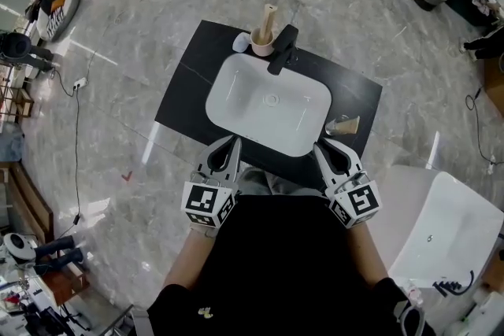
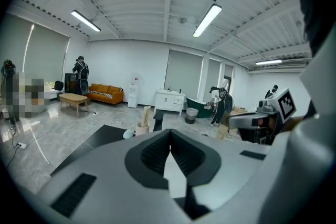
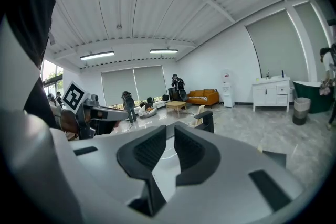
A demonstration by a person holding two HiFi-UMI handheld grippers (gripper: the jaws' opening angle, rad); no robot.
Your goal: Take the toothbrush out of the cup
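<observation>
1. Head view: The cup (image 1: 262, 44) is set at the far edge of the counter (image 1: 189, 83), behind the basin (image 1: 268, 102) and just left of the faucet (image 1: 283, 48). The toothbrush (image 1: 268, 18) stands upright in it, pale and wood-coloured. Its upper part projects above the rim and is thereby left free for gripping. The left tongs (image 1: 234, 141) and right tongs (image 1: 320, 147) are held at the near edge, well apart from the cup and pointed toward it. This is judged an approach stance.
2. Left gripper view: The left tongs (image 2: 169, 131) are shown closed, pads together, with nothing between them. The cup (image 2: 142, 128) is seen beyond, left of the jaw line.
3. Right gripper view: The right tongs (image 3: 169, 129) are closed to a thin slit, with nothing gripped. The toothbrush (image 3: 200, 112) is seen beyond, to the right. Opening is judged necessary before any grasp.
</observation>
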